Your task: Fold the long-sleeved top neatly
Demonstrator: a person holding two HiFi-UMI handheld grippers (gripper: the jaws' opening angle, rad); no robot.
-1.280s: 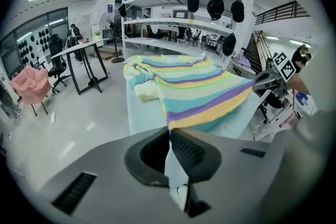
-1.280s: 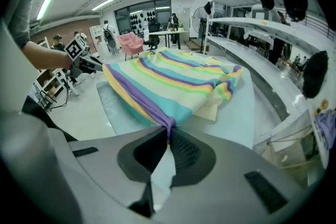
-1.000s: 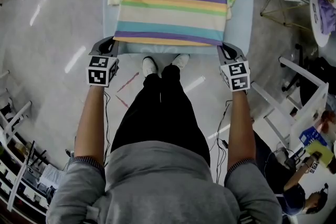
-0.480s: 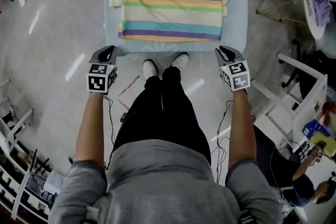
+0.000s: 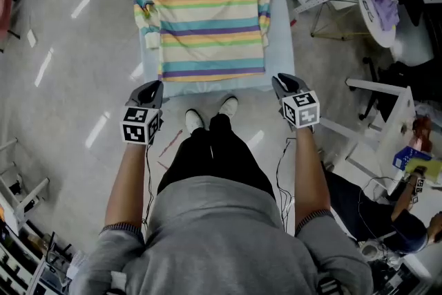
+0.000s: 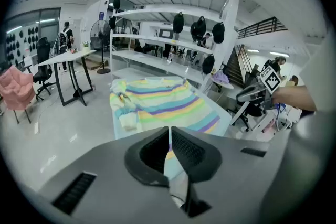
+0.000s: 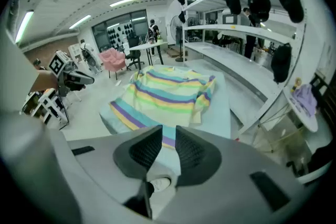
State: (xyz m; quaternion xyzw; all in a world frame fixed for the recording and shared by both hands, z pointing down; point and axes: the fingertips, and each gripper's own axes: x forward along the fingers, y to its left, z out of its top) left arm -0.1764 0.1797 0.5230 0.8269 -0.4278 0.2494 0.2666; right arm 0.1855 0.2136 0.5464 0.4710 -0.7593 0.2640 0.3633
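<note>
On the table, the top is lying flat, front up, hem nearest the person, its sleeves tucked along its sides, apparently being readied for folding. Just short of the near edge, both grippers are being held clear of the cloth, one off each hem corner. The left gripper is being held clenched on nothing. The right gripper's jaws have just been opening, with nothing between them.

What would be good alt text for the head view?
A striped top lies flat on a pale blue table, sleeves drawn in. The person holds the left gripper and right gripper short of it, both empty; the right jaws have just been opening.
</note>
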